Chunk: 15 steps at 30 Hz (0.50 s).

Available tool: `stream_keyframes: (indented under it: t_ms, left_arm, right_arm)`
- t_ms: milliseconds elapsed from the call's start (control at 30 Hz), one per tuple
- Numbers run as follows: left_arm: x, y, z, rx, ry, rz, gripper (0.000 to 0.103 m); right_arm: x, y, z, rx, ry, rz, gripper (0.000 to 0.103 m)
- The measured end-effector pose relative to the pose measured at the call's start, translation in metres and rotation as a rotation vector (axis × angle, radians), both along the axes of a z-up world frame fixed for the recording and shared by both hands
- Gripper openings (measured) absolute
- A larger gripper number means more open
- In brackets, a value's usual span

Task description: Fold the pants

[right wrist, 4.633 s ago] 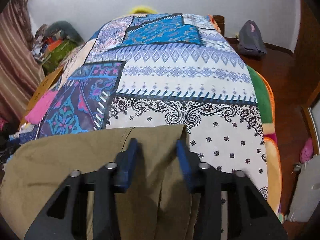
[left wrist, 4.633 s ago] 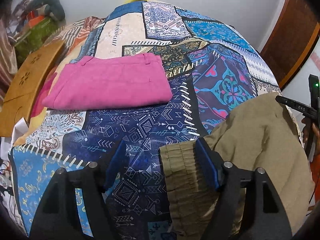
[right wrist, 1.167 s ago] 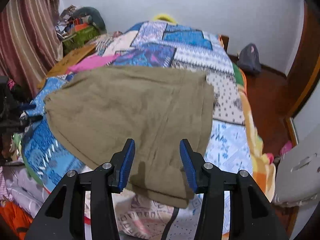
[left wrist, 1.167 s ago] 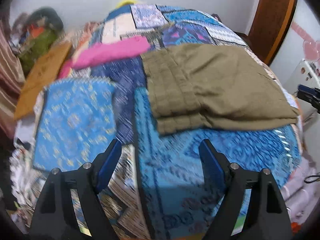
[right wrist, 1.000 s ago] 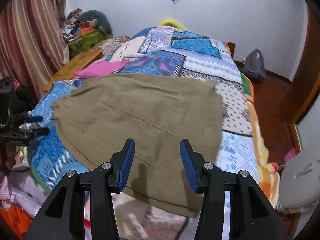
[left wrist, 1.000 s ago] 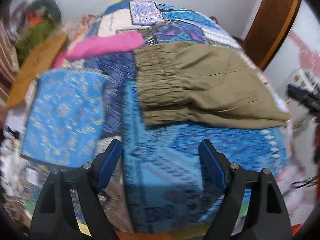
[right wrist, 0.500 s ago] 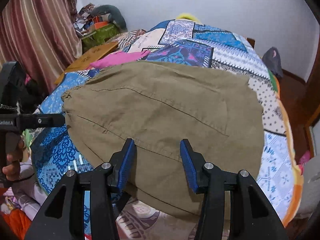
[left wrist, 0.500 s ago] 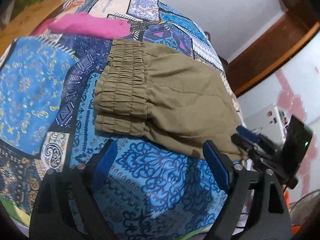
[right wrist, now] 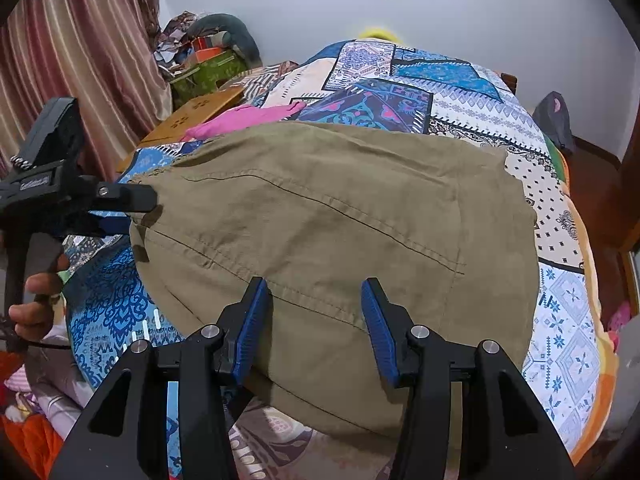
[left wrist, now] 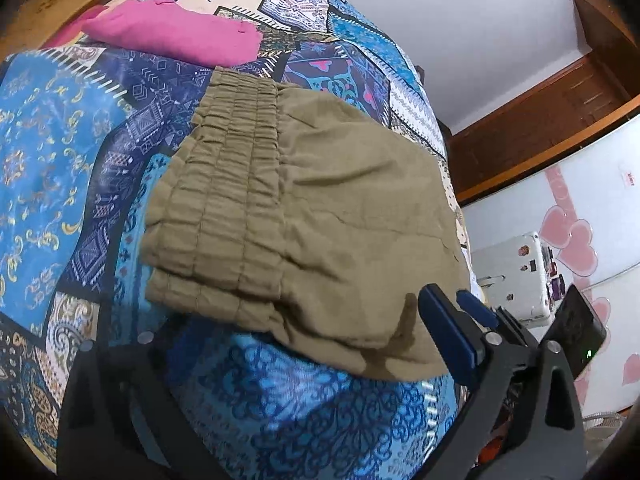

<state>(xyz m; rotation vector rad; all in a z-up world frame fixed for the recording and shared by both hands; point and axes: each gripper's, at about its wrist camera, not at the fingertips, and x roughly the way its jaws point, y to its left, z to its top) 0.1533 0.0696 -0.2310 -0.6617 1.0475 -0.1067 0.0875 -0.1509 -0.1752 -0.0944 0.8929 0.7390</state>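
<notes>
the olive pants point(right wrist: 332, 232) lay folded on the patchwork bedspread point(left wrist: 52, 128), near its front edge, the gathered waistband point(left wrist: 224, 208) turned toward the left gripper and the smooth leg panels spread toward the right. by the look of it the task stood between folds: the cloth was already doubled over and both tools were lining up along its near edge for another.

the left gripper point(left wrist: 260, 392) had just been opening its jaws and they stood wide apart, clamping nothing; they flanked the near corner of the waistband, with bedspread between them. the right gripper point(right wrist: 316, 324) hovered low over the leg end, its blue pads point(right wrist: 254, 328) partly spread and the cloth between them but not pinched.

the next move, i judged, called for each gripper to close on a near corner through all layers, then carry that edge over evenly so the stack would not skew.

a folded pink garment point(left wrist: 176, 36) lay farther back on the bed. containers: a green box point(right wrist: 204, 76) beside the curtain seemed to hold clutter i could not make out.
</notes>
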Motion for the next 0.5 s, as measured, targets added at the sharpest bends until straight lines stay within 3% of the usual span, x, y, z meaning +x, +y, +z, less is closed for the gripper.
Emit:
stream_keyframes:
  t_ms: [167, 233, 367, 500]
  left_arm:
    - [0.015, 0.009, 0.0, -0.023, 0.011, 0.032, 0.097]
    - [0.022, 0.008, 0.0, 0.017, 0.012, 0.033, 0.088]
    - [0.027, 0.006, 0.001, 0.114, 0.008, 0.028, 0.06]
    - [0.024, 0.003, 0.007, 0.166, -0.036, -0.001, 0.044]
  right_arm:
    - [0.0, 0.0, 0.0, 0.0, 0.003, 0.006, 0.046]
    - [0.0, 0.0, 0.0, 0.003, 0.005, 0.001, 0.046]
    - [0.003, -0.001, 0.0, 0.002, 0.012, -0.016, 0.046]
    - [0.003, 0.0, 0.001, -0.004, 0.024, -0.016, 0.046]
